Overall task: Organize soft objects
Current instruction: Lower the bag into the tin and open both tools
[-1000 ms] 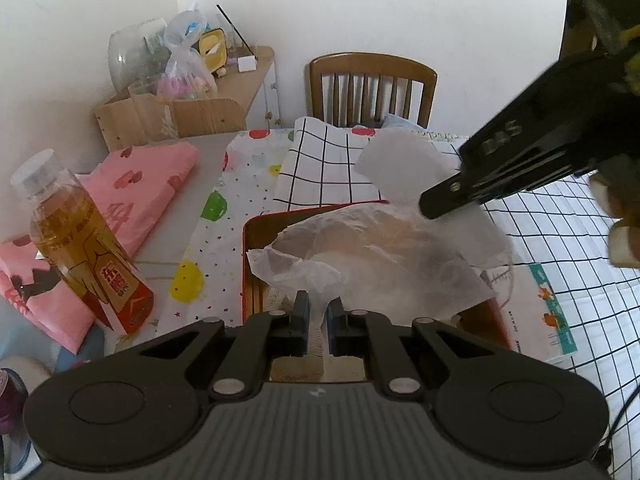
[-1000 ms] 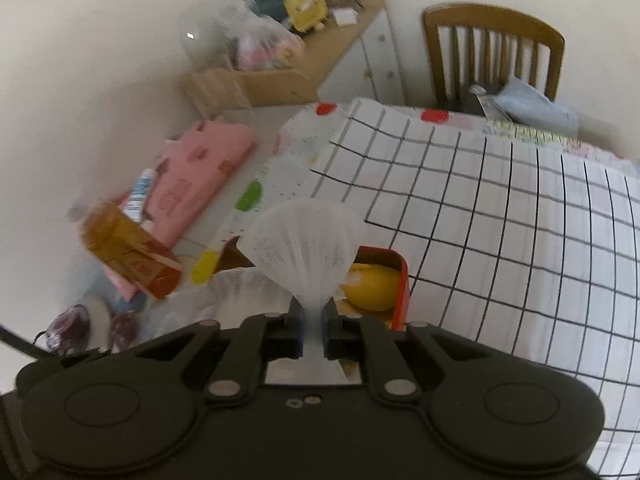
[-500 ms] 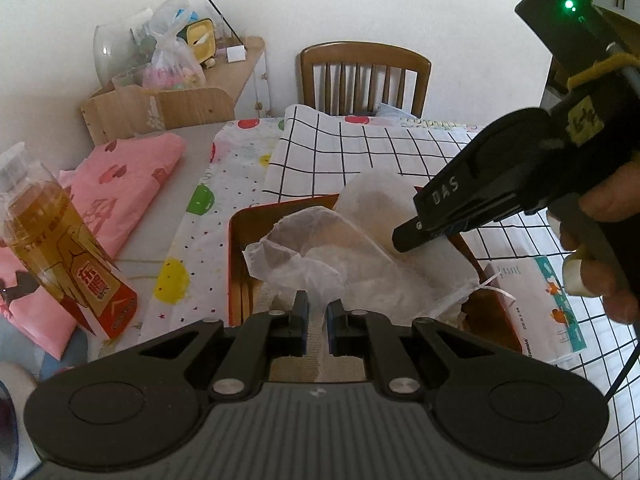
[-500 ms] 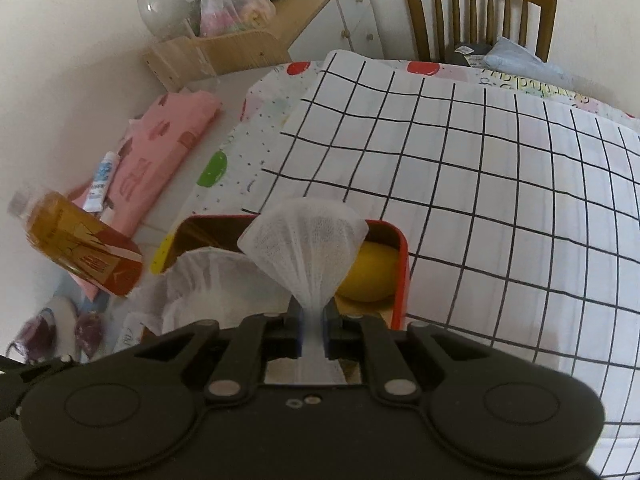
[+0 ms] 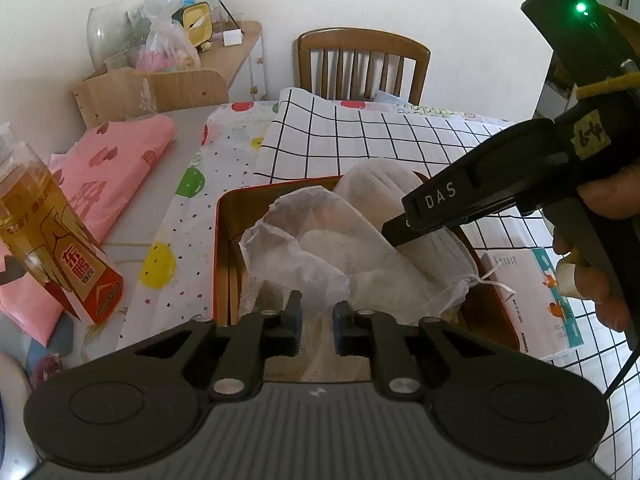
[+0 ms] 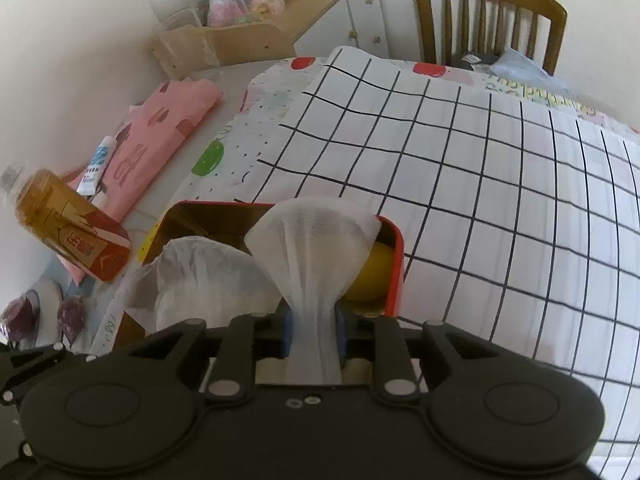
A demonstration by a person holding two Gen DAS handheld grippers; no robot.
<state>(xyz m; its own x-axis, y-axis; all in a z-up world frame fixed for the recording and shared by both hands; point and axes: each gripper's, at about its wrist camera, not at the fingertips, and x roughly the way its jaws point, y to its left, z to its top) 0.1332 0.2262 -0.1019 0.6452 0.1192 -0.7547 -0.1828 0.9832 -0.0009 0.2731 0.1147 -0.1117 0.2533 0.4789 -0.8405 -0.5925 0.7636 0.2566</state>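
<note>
white mesh bag [image 5: 320,256] slumped in the red tin [image 5: 224,216], covering most of its floor. left gripper [image 5: 316,320] just eased apart, pads clear of the mesh. right gripper [image 6: 314,330] also loosening, gathered gauze [image 6: 312,240] between its pads; contact hard to judge. yellow lump [image 6: 370,276] half hidden behind the gauze. bottle [image 5: 52,240] cut off at the edge.

Wooden chair [image 5: 362,64] against a plain white wall [image 5: 460,8]
</note>
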